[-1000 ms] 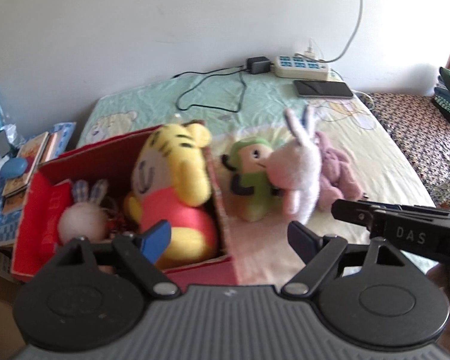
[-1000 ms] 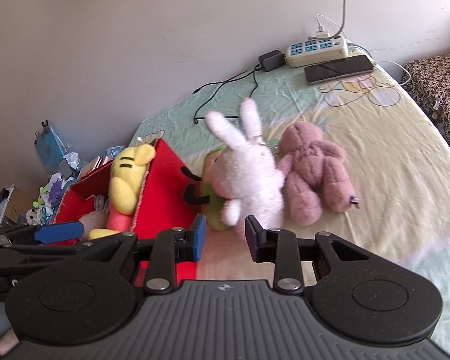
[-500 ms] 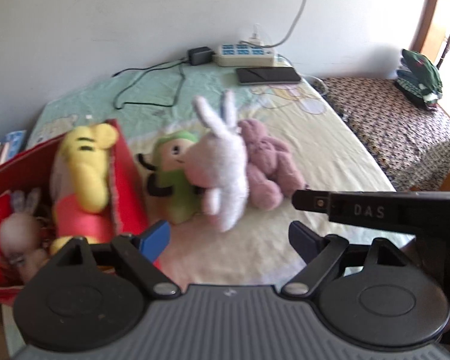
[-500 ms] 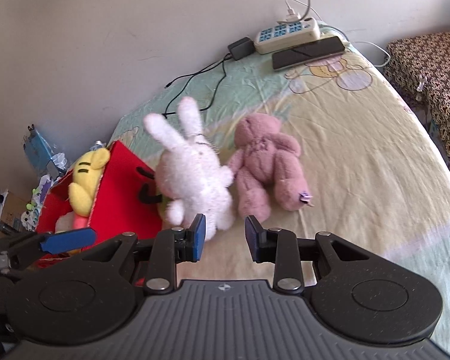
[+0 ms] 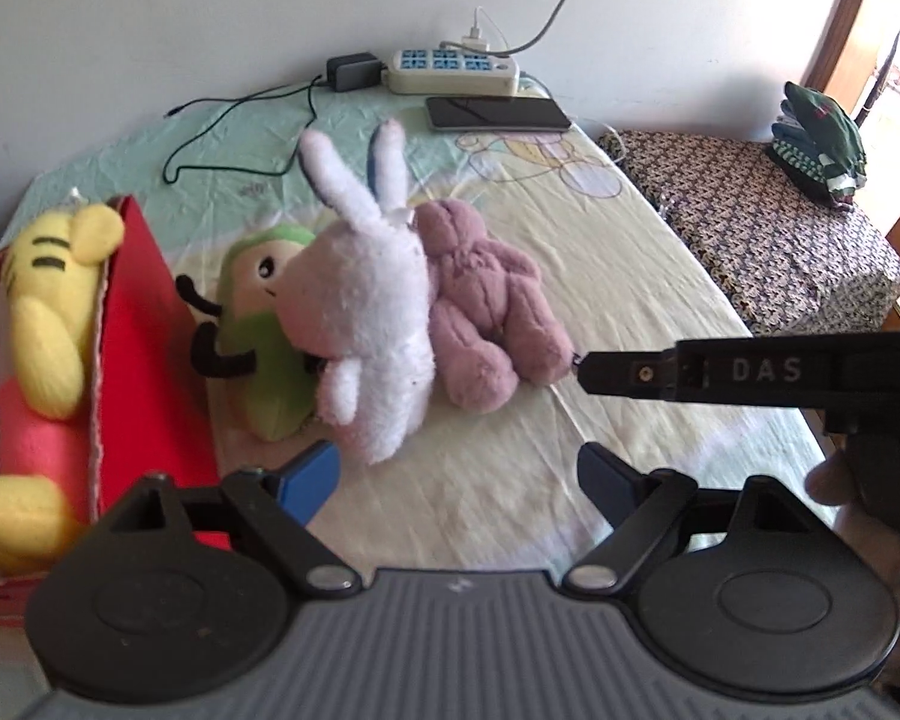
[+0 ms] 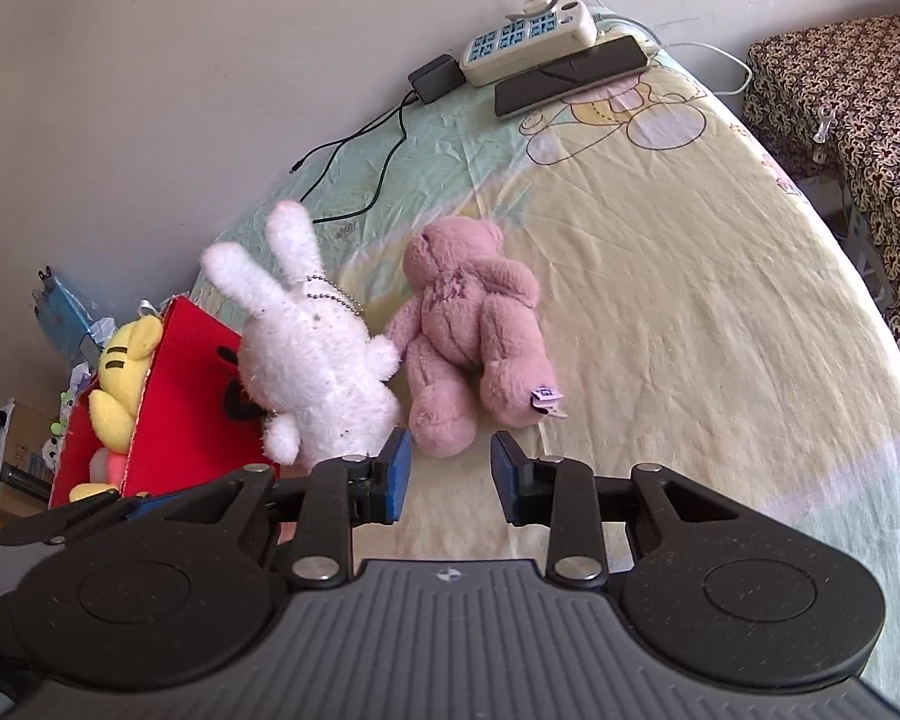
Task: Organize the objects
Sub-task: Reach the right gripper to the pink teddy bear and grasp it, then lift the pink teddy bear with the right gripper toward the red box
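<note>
Plush toys are crowding the bed: white rabbit (image 6: 315,360) leaning against pink bear (image 6: 474,336), left gripper (image 5: 456,474) gaping wide, right gripper (image 6: 450,468) hovering narrowly parted, empty.

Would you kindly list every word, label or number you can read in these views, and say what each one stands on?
"DAS": pale capitals on the side of the black finger of the right gripper, seen from the left wrist.
Small tag on the pink teddy bear: too small to read.
Scribble on the sheet near the cable: not legible.
Power strip: no readable marking.
</note>
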Tool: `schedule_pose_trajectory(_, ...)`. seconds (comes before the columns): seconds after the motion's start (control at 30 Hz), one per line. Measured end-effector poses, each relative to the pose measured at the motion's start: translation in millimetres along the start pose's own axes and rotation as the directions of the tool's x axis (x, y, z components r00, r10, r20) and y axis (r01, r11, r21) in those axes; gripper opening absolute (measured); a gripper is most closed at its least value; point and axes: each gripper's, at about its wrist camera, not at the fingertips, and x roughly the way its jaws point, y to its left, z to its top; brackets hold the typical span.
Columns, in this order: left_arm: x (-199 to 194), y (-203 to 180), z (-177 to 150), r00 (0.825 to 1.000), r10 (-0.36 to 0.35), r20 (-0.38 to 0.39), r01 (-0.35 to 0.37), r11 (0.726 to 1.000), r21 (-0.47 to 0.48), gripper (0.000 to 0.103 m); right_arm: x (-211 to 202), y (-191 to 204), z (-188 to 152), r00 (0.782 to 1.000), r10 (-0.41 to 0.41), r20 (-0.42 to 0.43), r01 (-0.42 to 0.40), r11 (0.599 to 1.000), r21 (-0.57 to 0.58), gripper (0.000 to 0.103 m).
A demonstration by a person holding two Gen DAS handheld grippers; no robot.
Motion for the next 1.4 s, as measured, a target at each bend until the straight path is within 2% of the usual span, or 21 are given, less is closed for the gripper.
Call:
schedule_pose_trajectory(0.2, 11.9, 6.1, 17.6, 0.999, 0.040, 0.015, -0.039, 0.999, -0.014, 0.087, 8.2, -1.2, 16.4, 0.999, 0.035, -0.002, -0.035, 0.999, -0.001, 0.033)
schedule_pose_trajectory(0.33, 18.3, 5.8, 28.7, 0.999, 0.045, 0.022, -0.045, 0.999, -0.006, 0.087, 16.0, -1.6, 29.1, 1.000, 0.008, 0.020, -0.007, 1.000, -0.019, 0.034)
schedule_pose_trajectory(0.5, 25.7, -0.8, 30.9, 1.000, -0.011, 0.001, 0.011, 1.000, -0.003, 0.086, 30.5, -15.4, 39.3, 0.998, -0.049, 0.026, 0.049, 0.999, -0.005, 0.037)
schedule_pose_trajectory(0.63, 34.3, -10.5, 27.2, 0.998, -0.068, -0.007, 0.068, 0.998, 0.015, 0.087, 49.3, -20.6, 43.4, 0.999, -0.042, -0.029, 0.041, 0.999, -0.036, 0.038)
schedule_pose_trajectory(0.73, 51.8, -10.9, 26.1, 0.994, -0.096, -0.053, 0.096, 0.995, -0.004, 0.084, 63.3, -22.1, 43.2, 0.997, -0.052, -0.054, 0.050, 0.998, -0.048, 0.038)
schedule_pose_trajectory(1.0, 68.4, -5.5, 25.8, 0.989, -0.120, -0.088, 0.117, 0.993, -0.033, 0.084, 87.9, -23.0, 38.7, 0.995, -0.051, -0.088, 0.046, 0.997, -0.062, 0.038)
schedule_pose_trajectory(1.1, 68.8, -0.7, 25.3, 0.986, -0.135, -0.097, 0.131, 0.990, -0.050, 0.084, 87.4, -25.4, 37.0, 0.995, -0.046, -0.090, 0.042, 0.998, -0.054, 0.031)
schedule_pose_trajectory(1.27, 66.9, 3.3, 24.8, 0.980, -0.164, -0.112, 0.156, 0.985, -0.075, 0.084, 74.8, -32.0, 27.7, 0.994, -0.019, -0.107, 0.016, 0.999, -0.031, 0.029)
schedule_pose_trajectory(1.4, 61.9, 1.1, 17.1, 0.974, -0.186, -0.127, 0.180, 0.982, -0.060, 0.084, 53.6, -38.3, 9.0, 0.991, -0.019, -0.133, 0.016, 1.000, -0.022, 0.029)
